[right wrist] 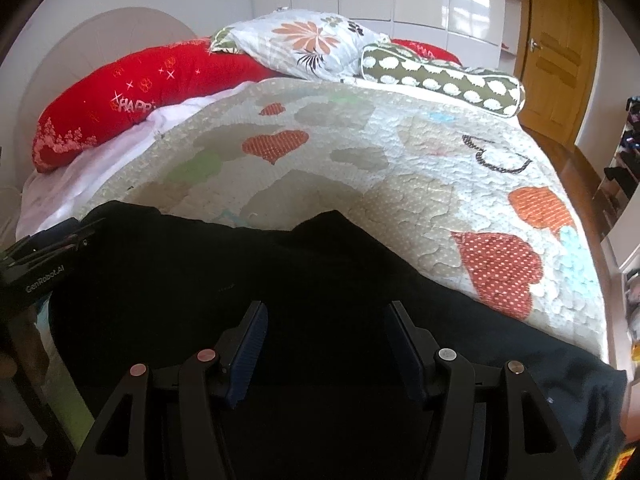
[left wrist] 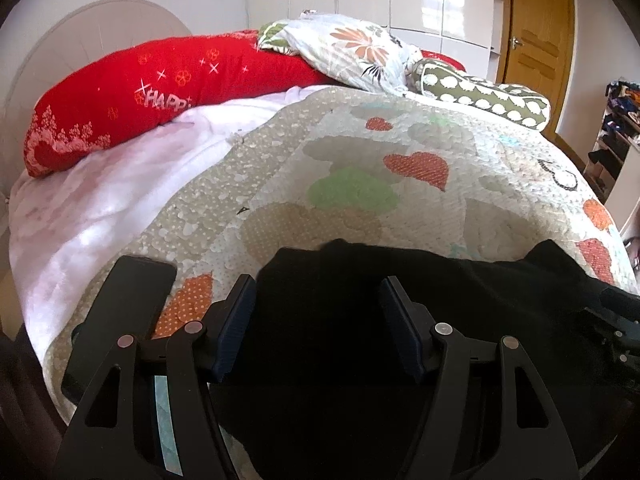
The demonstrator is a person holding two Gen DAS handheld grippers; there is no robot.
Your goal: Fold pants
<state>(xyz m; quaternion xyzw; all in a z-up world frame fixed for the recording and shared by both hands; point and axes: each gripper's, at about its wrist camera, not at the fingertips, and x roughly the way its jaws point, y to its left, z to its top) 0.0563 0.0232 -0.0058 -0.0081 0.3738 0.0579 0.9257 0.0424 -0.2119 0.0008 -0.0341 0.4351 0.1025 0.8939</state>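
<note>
On the bed (left wrist: 360,152), the pants (left wrist: 400,300) stretch crosswise under both my grippers, left (left wrist: 318,320) and right (right wrist: 326,344); jaws open, gripping nothing.

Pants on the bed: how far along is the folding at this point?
Done: the black pants lie spread on the quilt, no clear fold visible. In hand: nothing; the left claw and right claw hover open above the cloth. Left: gripping an edge and every fold.
</note>
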